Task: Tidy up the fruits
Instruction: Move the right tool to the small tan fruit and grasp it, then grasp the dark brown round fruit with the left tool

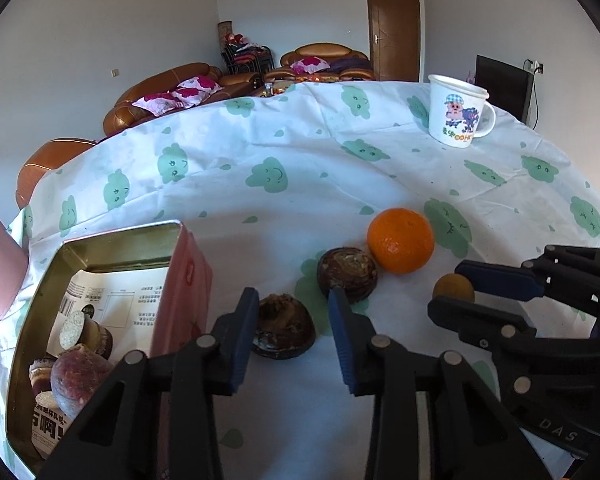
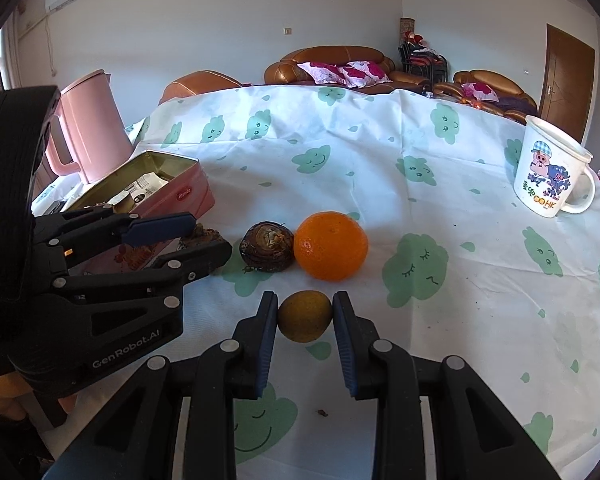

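A dark brown water chestnut [image 1: 284, 332] lies on the cloth between the jaws of my left gripper [image 1: 294, 300]. Its left pad is against the chestnut and the right pad stands a little apart, so the gripper is open. In the right wrist view the left gripper [image 2: 212, 236] reaches in from the left around that chestnut [image 2: 204, 236]. My right gripper [image 2: 305, 300] is shut on a small yellow-brown fruit [image 2: 305, 316], which rests on the cloth; the left wrist view also shows this gripper [image 1: 446, 286] and fruit [image 1: 452, 288]. Behind lie a second chestnut [image 1: 347, 274] [image 2: 267, 246] and an orange [image 1: 400, 240] [image 2: 331, 246], side by side.
An open pink tin [image 1: 120, 236] [image 2: 172, 156] at the left holds several chestnuts and a printed paper. A pink kettle [image 2: 88, 128] stands behind it. A white cartoon mug [image 1: 456, 110] [image 2: 548, 172] sits at the far right. The table wears a white cloth with green clouds [image 2: 380, 200].
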`<state>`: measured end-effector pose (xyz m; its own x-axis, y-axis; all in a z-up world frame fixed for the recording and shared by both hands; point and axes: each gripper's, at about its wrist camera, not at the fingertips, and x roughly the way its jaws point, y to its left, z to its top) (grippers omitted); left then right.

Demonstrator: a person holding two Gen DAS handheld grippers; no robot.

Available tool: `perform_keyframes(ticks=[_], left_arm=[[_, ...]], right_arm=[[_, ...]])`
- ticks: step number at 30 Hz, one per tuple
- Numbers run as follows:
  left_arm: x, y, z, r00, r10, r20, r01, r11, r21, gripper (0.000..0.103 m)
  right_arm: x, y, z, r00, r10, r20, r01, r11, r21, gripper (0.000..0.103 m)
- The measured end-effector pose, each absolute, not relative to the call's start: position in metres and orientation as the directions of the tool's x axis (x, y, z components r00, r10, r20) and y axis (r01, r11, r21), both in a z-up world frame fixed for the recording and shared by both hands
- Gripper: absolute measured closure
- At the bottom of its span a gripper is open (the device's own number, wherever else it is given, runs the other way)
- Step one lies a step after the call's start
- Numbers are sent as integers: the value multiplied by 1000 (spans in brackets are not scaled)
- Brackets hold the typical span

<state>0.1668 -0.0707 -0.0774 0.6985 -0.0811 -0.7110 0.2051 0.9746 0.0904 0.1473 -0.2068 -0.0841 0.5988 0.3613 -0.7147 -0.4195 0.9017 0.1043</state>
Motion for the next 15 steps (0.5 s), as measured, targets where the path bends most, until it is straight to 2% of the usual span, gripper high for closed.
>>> perform_keyframes(ticks=[1, 2, 3, 8, 10, 11, 14, 15], left_arm=[[168, -73, -78, 699, -72, -712, 208, 972, 107, 65], [170, -75, -79, 697, -58, -714, 218, 967, 134, 60], [173, -78, -81, 696, -35, -717, 219, 961, 166, 52], [182, -71, -86, 679, -7, -734, 192, 967, 169, 54], [181, -71, -86, 689, 6, -725, 189, 964, 188, 69], [180, -72, -85, 695, 13, -719, 187, 962, 198, 81], [175, -69, -82, 697, -27, -716, 200, 967, 158, 92], [174, -69, -82, 696, -39, -717, 207, 967, 148, 92]], right_arm=[[148, -207, -85, 596, 363, -716, -418, 902, 109, 73], [149, -208, -85, 594, 363, -718, -416, 902, 112, 73], [149, -208, -85, 593, 364, -718, -416, 902, 114, 73], [148, -207, -85, 600, 358, -716, -415, 904, 105, 73], [148, -207, -85, 597, 358, -718, -417, 903, 103, 73], [148, -207, -85, 598, 359, -717, -418, 903, 103, 73], [147, -207, -84, 607, 358, -709, -417, 904, 99, 73], [146, -208, -84, 610, 358, -707, -416, 904, 98, 73]])
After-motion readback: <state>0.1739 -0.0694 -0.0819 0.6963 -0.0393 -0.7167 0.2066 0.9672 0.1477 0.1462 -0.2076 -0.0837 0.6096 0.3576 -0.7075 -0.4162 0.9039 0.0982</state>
